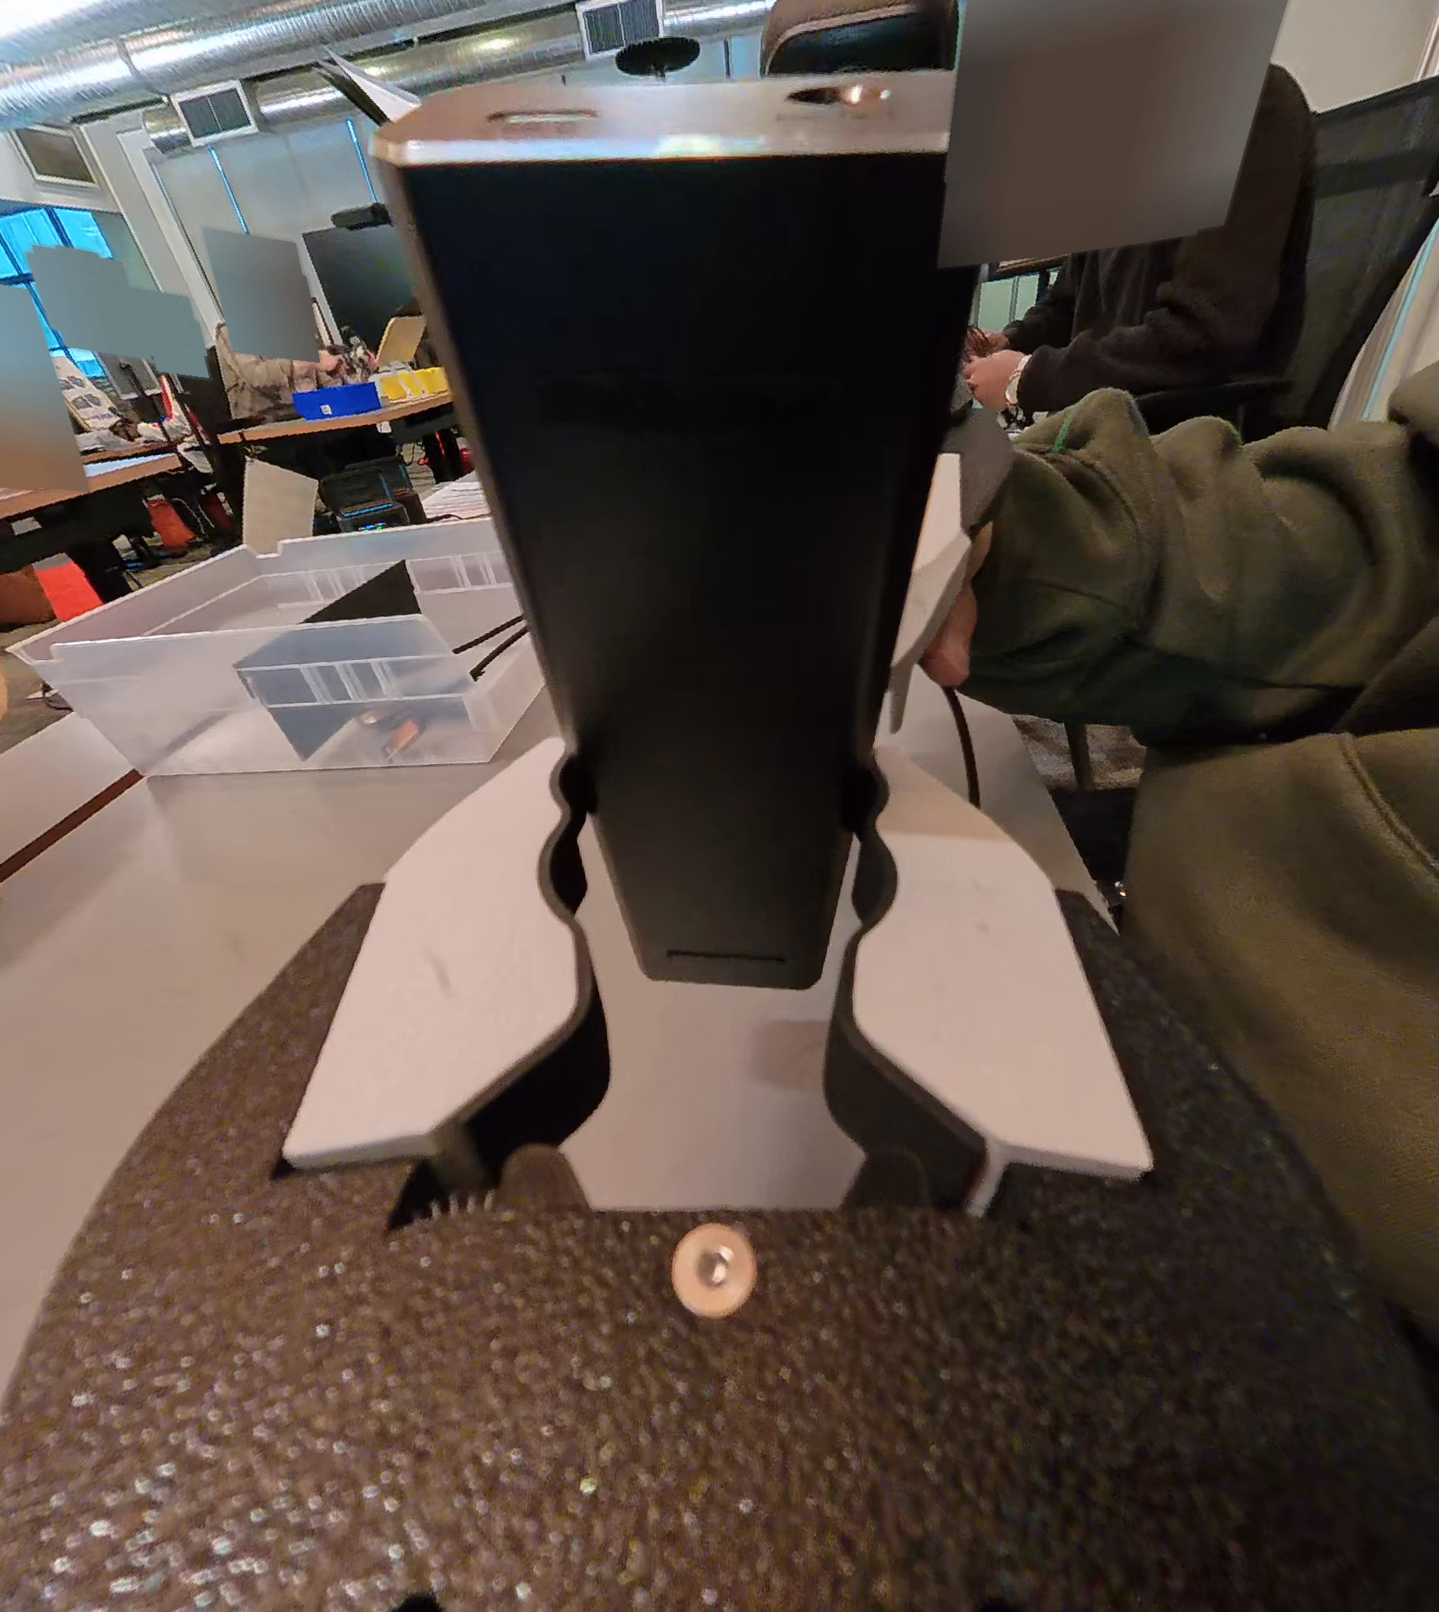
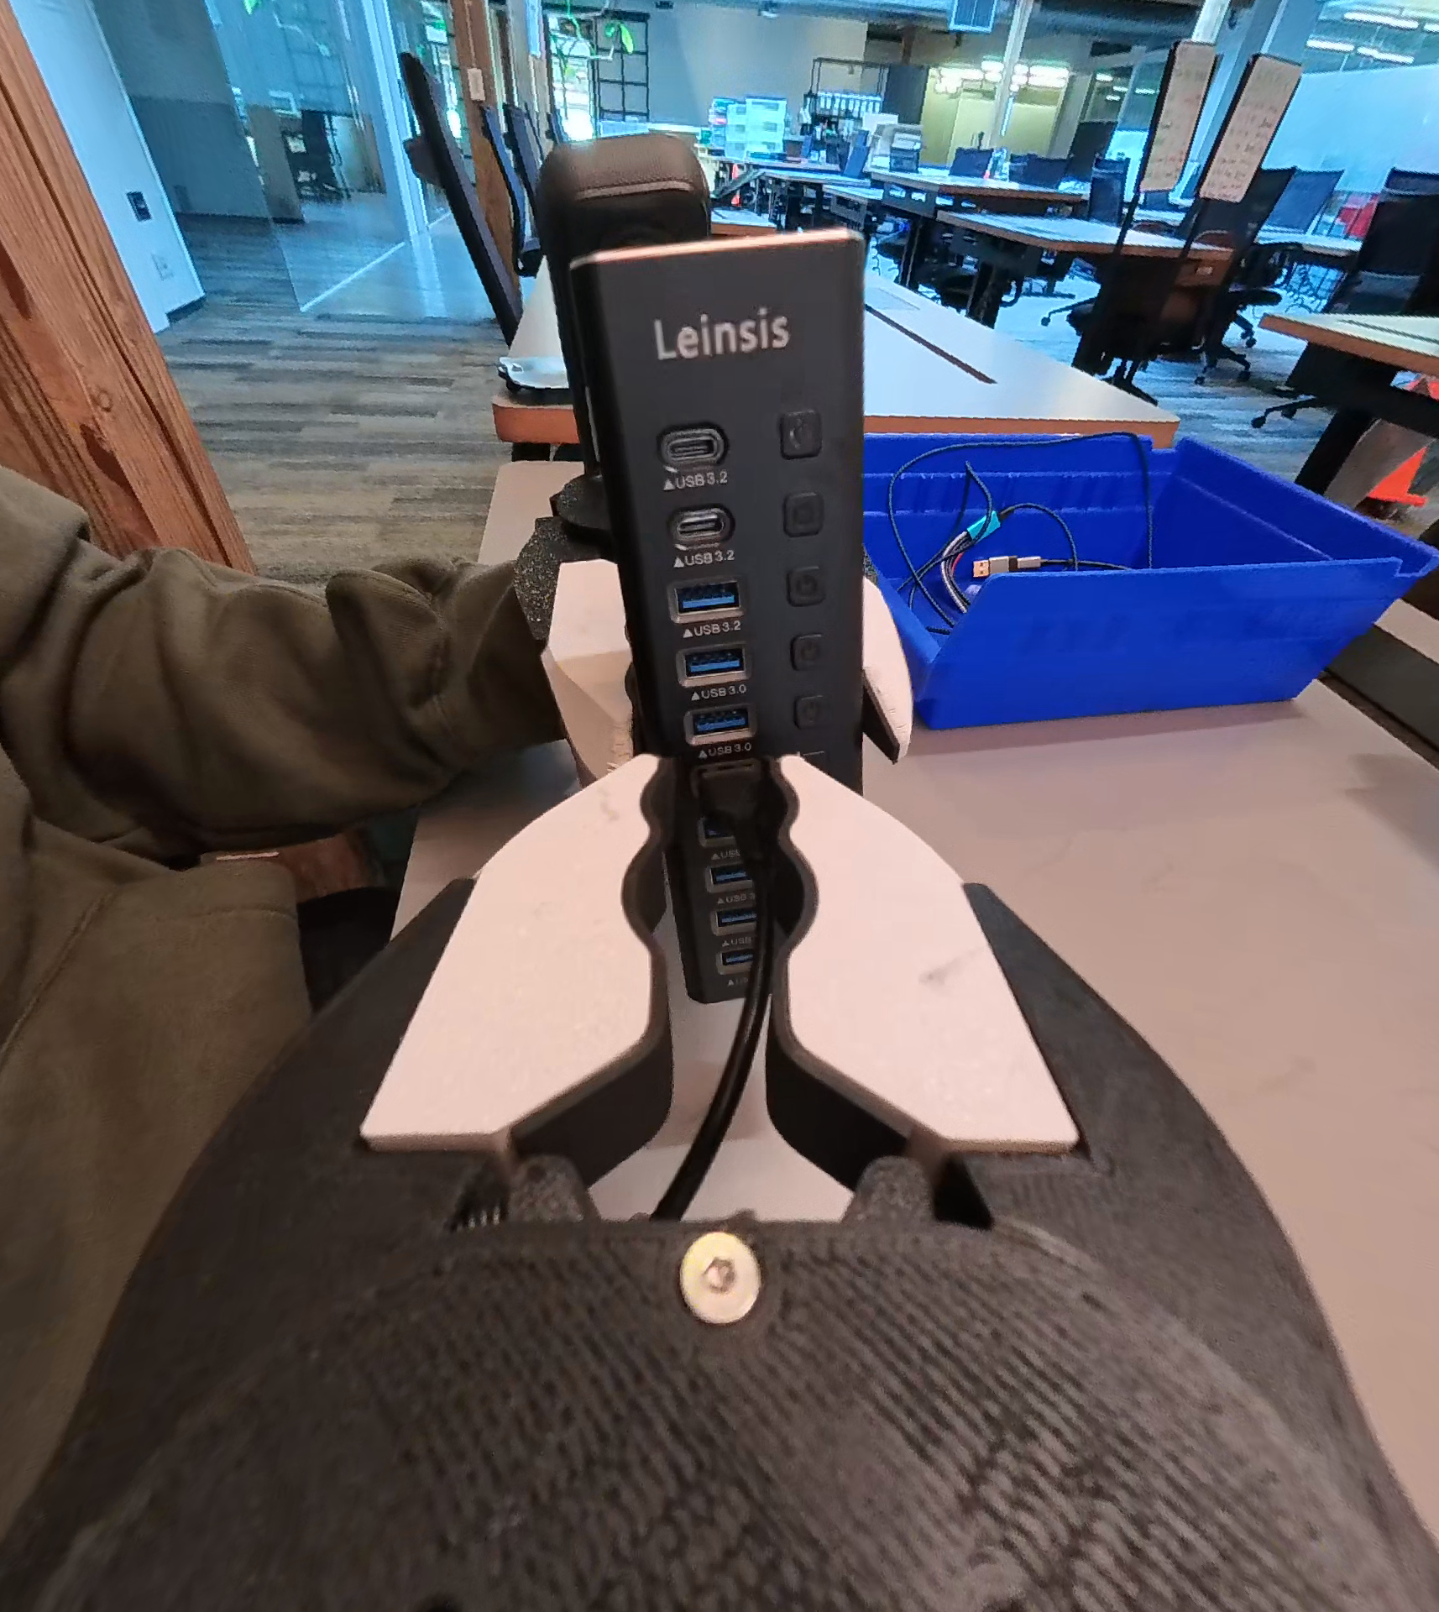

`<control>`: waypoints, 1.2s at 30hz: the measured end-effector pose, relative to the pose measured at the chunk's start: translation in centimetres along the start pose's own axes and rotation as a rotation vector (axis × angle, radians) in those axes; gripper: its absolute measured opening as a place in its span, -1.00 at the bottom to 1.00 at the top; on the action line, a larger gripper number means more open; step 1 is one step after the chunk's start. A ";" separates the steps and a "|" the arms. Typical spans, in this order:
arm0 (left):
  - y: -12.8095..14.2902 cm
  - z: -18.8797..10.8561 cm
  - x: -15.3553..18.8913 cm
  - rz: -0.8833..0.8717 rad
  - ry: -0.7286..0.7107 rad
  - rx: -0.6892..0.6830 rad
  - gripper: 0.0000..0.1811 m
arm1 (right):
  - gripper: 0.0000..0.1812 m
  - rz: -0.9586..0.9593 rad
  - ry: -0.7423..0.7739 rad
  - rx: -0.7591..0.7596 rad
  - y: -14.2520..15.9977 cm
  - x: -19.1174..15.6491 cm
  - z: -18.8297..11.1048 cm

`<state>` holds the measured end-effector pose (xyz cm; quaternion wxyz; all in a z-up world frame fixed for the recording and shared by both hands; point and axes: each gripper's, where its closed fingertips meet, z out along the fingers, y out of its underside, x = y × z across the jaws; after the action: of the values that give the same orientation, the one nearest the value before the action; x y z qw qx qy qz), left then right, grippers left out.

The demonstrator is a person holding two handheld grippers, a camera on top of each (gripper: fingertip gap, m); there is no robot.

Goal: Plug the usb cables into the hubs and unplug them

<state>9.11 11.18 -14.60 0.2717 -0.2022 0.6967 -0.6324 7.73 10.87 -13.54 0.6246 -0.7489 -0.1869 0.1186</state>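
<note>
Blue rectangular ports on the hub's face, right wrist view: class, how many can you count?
7: three in a column above the right gripper, on the hub, four partly seen between its fingers below the plug. Others may be hidden.

The black hub (image 2: 725,541) carries a pale brand word at its 12 o'clock end and a small pale label beneath each port. Boards (image 2: 1248,122) at 1 o'clock bear handwriting too small to read.
</note>
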 end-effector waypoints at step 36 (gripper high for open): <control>0.3 1.0 1.0 0.004 0.042 -0.015 -0.35 | -0.83 -0.140 -0.024 -0.218 1.2 -0.4 -1.0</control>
<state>9.02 9.83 -15.03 0.2569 -0.1896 0.7075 -0.6305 7.96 9.60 -14.56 0.5439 -0.7961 -0.2579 0.0628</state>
